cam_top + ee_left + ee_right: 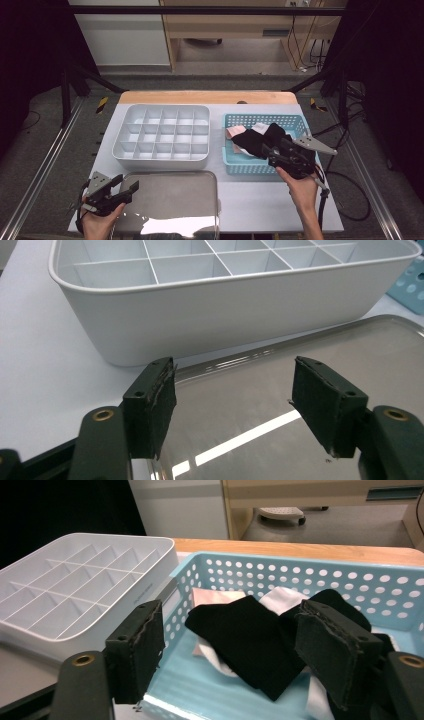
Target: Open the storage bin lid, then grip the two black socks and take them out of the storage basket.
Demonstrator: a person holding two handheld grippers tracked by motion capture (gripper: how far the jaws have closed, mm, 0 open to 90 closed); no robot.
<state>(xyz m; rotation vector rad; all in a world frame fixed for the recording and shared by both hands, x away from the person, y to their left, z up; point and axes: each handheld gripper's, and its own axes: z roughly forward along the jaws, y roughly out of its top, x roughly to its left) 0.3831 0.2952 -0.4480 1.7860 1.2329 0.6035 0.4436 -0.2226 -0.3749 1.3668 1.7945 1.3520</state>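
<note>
**Operator:** Right gripper view check: where does the black cloth (250, 640) lie from the right claw (240, 650)?

**Technician:** Directly ahead of it and slightly below, inside the blue basket (300, 575), on top of white and pink pieces. Both jaws stand apart with nothing pressed between them; the cloth lies beyond the pads.

**Operator:** Long axis of the cloth?

**Technician:** It runs from the basket's far side toward its near wall, with one corner pointing at the near wall. The jaw gap spans roughly across that axis.

**Operator:** Which hand is nearer?

**Technician:** The right. In the high view the right claw (274, 151) hangs over the basket's near right part. The left claw (125, 187) is well apart from the basket, at the near left corner of the metal tray (200, 180), jaws spread and empty.

**Operator:** Other reference items?

**Technician:** The white divider box (161, 135) stands just left of the basket on the desk (250, 200), with every visible compartment empty.
</note>
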